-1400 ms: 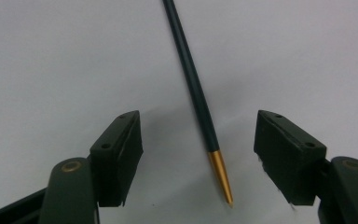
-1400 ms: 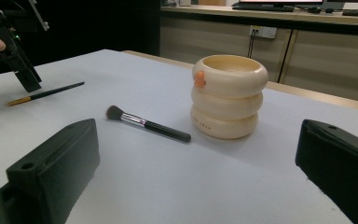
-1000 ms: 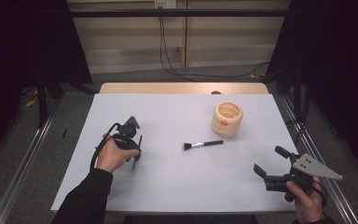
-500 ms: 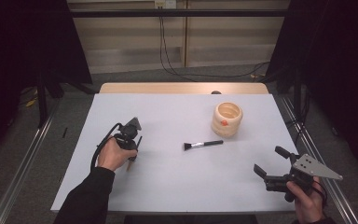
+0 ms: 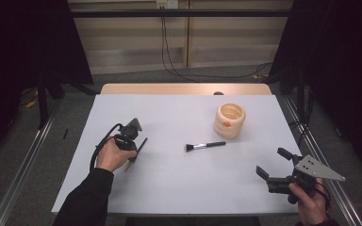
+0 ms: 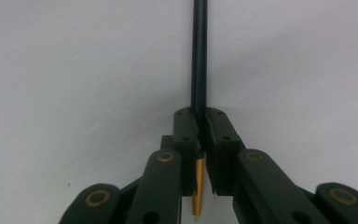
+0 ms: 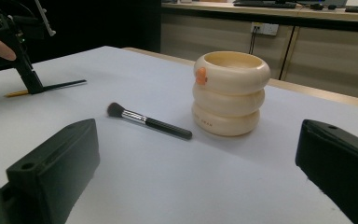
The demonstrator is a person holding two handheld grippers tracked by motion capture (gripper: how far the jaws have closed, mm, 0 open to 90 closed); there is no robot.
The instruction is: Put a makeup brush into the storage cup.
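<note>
My left gripper [image 5: 133, 157] points down at the white table [image 5: 179, 188] on its left side, shut on a thin black stick with a gold end [image 5: 141, 145]. In the left gripper view the jaws [image 6: 199, 115] pinch the stick [image 6: 198, 60] near its gold tip, and the black shaft runs away over the table. My right gripper [image 5: 271, 161] hovers open near the front right corner, nothing between its jaws [image 7: 198, 140]. A makeup brush [image 5: 205, 145] [image 7: 147, 122] lies at the table's middle. Beside it stands a cream ringed holder [image 5: 229, 120] [image 7: 228, 93] with an orange spot.
The right gripper view also shows the left gripper [image 7: 28, 81] and the stick [image 7: 65, 84] far off at the left. A wooden strip [image 5: 184, 89] edges the table's far side. Metal rails [image 5: 23, 155] run along both sides on the floor.
</note>
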